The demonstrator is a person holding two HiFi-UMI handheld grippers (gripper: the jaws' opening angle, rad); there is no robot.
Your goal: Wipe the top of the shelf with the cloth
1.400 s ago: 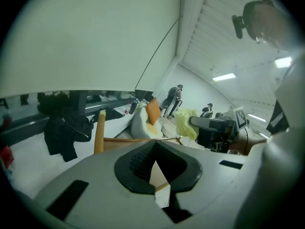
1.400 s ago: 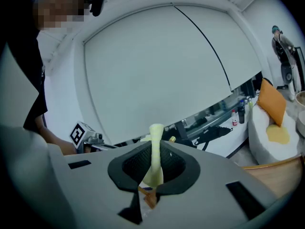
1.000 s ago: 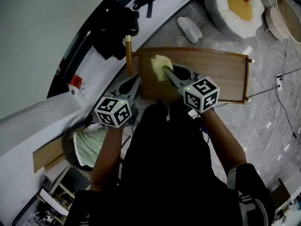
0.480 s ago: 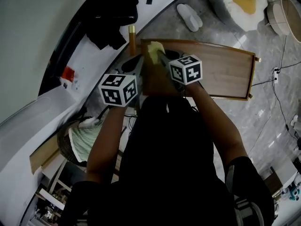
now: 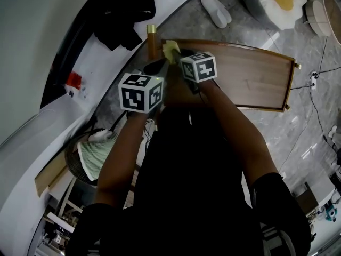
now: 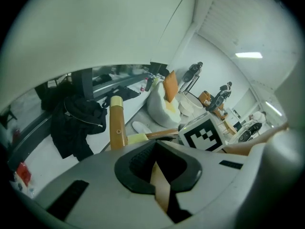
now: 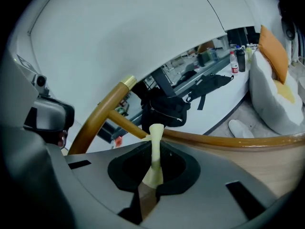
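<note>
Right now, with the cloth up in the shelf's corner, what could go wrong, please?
The right claw pinches only a thin fold of the yellow cloth, so it may slip out under pressure. It works beside the brass-capped corner post, where the cloth could snag. The left claw sits close alongside and might bump it.

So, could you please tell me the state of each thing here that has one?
Cloth: pinched in the right tool, at the shelf corner by the post.
Right tool: shut on the cloth.
Left tool: shut, holding nothing.
Shelf: standing, its top carrying only the cloth at that corner.
</note>
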